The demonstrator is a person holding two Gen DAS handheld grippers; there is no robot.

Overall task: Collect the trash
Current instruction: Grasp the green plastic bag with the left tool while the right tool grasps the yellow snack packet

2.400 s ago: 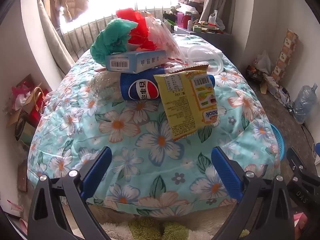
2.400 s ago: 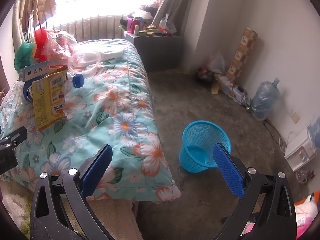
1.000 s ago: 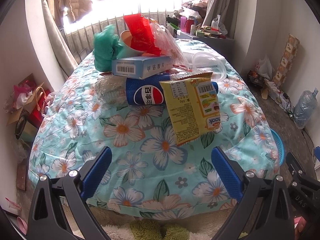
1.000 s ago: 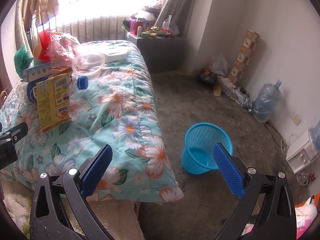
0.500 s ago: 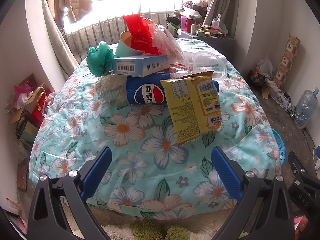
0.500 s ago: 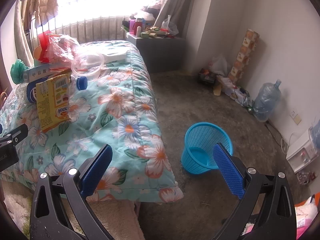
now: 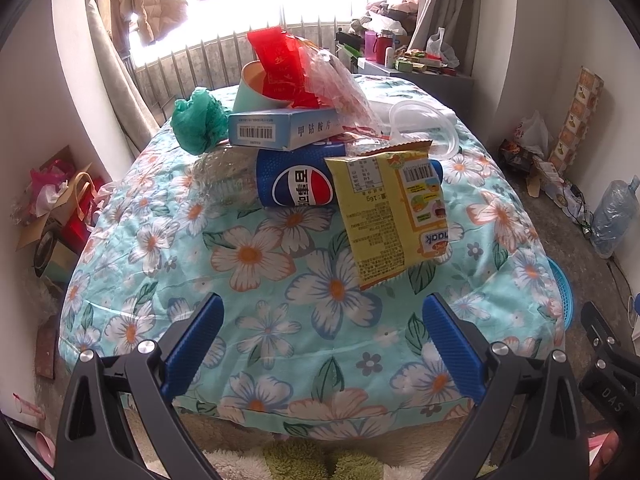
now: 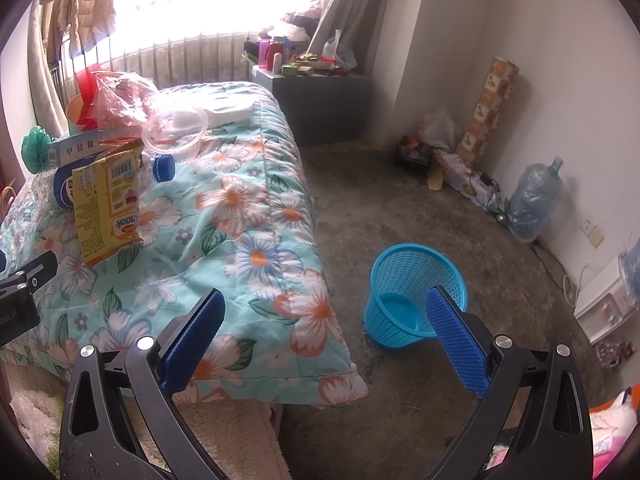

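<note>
One blue basket [image 8: 416,292], right view only.

— What do we have around the room in the left wrist view?
— We see a floral quilt [image 7: 248,256] across the middle and a beige puffer jacket [image 7: 148,4] hanging at eleven o'clock by the bright window.
— And in the right wrist view?
— We find a grey cabinet [image 8: 320,104] at twelve o'clock (its top crowded with small items), a tall patterned box [image 8: 490,108] at two and a big water jug [image 8: 534,200] at three.
</note>
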